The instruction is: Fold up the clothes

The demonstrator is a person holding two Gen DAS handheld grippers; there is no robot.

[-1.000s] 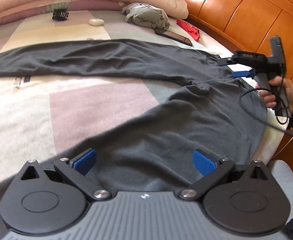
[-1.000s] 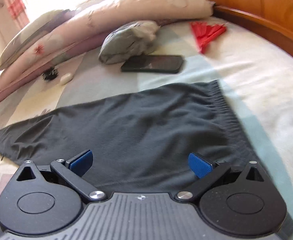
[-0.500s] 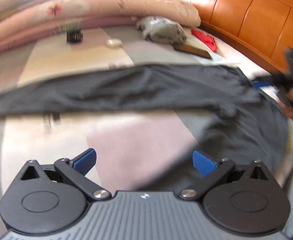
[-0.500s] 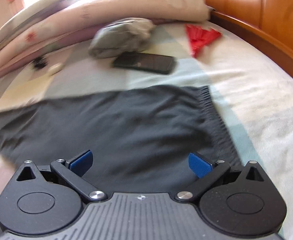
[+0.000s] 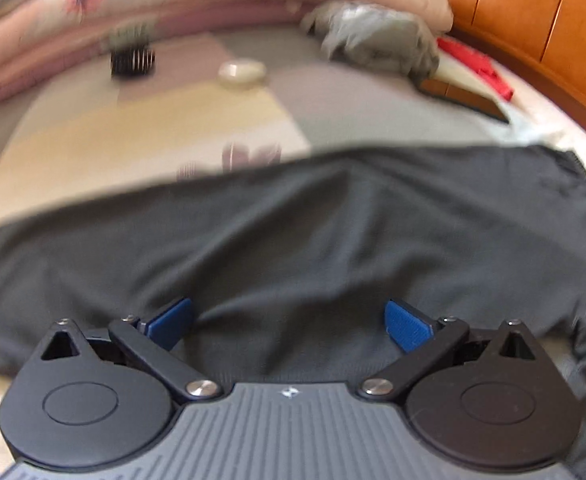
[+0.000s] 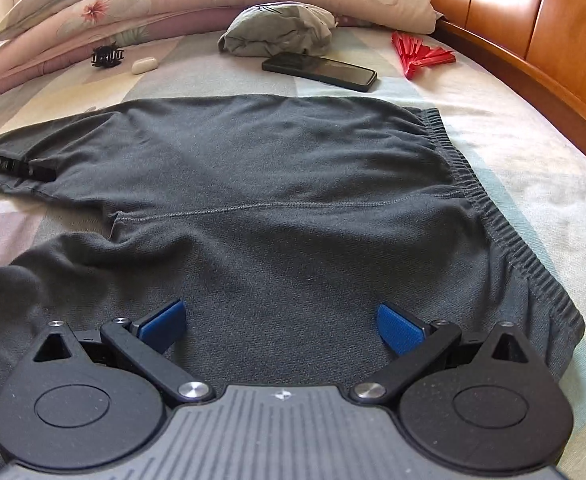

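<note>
Dark grey trousers (image 6: 277,184) lie flat across the bedspread (image 6: 533,168), elastic waistband (image 6: 489,200) at right, legs extending left. Left gripper (image 5: 289,320) and right gripper (image 6: 279,320) above the fabric, fingers spread, holding nothing.

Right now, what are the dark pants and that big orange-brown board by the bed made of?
The dark pants look like soft knit cloth, matte and a bit fuzzy, with a gathered elastic waistband. The board looks like wood with a shiny varnish: light glints off its panels.
</note>
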